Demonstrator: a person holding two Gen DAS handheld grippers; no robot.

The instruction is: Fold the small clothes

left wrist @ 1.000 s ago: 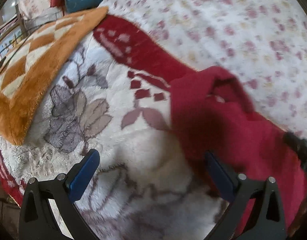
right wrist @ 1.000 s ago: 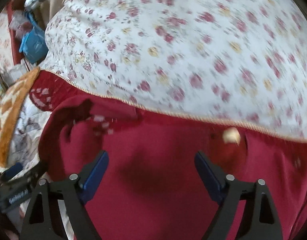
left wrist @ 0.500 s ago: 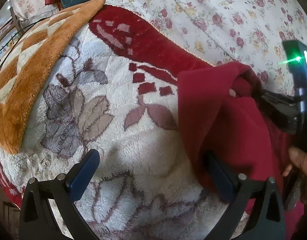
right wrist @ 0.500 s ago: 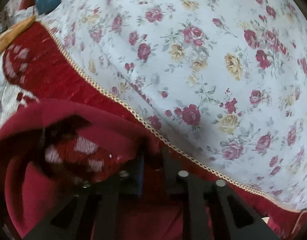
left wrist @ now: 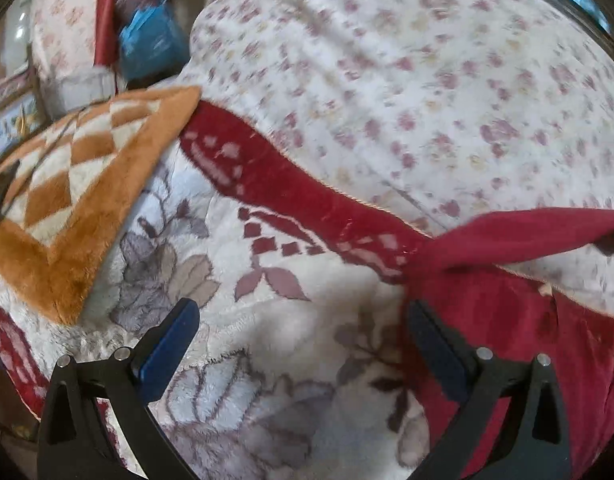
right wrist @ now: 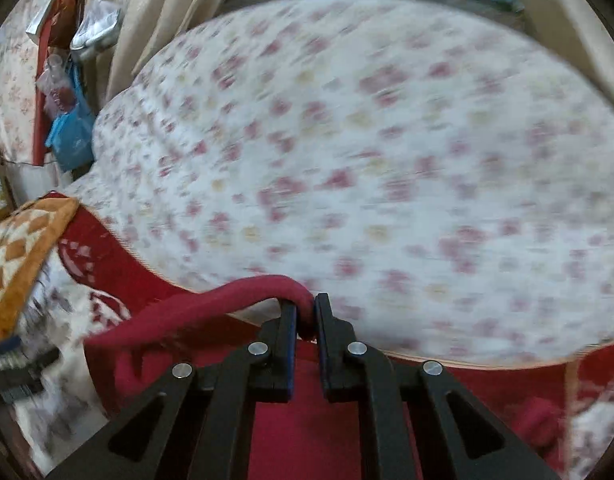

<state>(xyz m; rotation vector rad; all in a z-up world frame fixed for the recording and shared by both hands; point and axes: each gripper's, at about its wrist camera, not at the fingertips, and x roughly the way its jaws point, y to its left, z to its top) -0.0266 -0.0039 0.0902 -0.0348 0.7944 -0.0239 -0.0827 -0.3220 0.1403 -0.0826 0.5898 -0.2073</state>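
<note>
A dark red garment (left wrist: 507, 312) lies on a plush white blanket with grey flowers (left wrist: 267, 320). One edge of it is lifted into a taut strip (left wrist: 527, 236) stretching to the right. My right gripper (right wrist: 305, 312) is shut on that raised edge of the red garment (right wrist: 211, 312), which trails down to the left. My left gripper (left wrist: 303, 332) is open above the blanket, its right finger (left wrist: 435, 344) at the garment's left edge, nothing between the pads.
A floral white bedsheet (right wrist: 367, 180) covers the bed beyond. An orange and white checkered blanket (left wrist: 75, 200) lies at the left. A blue bag (left wrist: 151, 44) and clutter sit at the bed's far left; curtains (right wrist: 179, 12) and a window behind.
My right gripper has closed on the garment's edge and pulled it up and to the right. My left gripper rose a little and stayed open.
</note>
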